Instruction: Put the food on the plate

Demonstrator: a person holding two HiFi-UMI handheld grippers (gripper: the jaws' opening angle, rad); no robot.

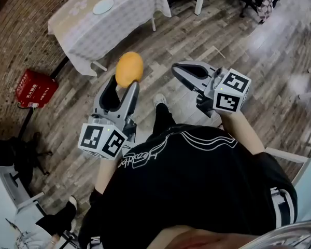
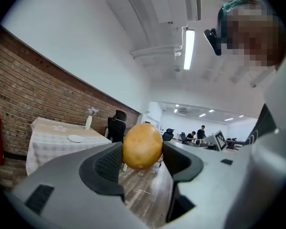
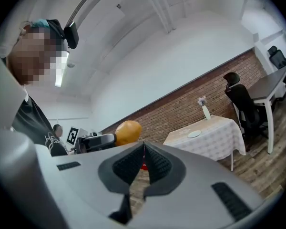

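A round yellow-orange fruit (image 1: 129,69) is pinched between the pads of my left gripper (image 1: 125,82), held up in the air over the wooden floor; in the left gripper view the fruit (image 2: 142,146) fills the gap between the jaws. My right gripper (image 1: 180,69) is shut with nothing in it, its pads meeting tip to tip (image 3: 143,147). A small white plate (image 1: 103,6) lies on the cloth-covered table (image 1: 129,14) at the far side of the room. From the right gripper view the fruit (image 3: 128,131) shows to the left and the plate (image 3: 194,134) on the table to the right.
A red box (image 1: 36,88) sits on the floor by the brick wall. A slim vase with flowers (image 3: 206,110) stands on the table. Black office chairs (image 3: 241,106) and a desk stand beyond the table. My legs and shoes (image 1: 160,99) are below the grippers.
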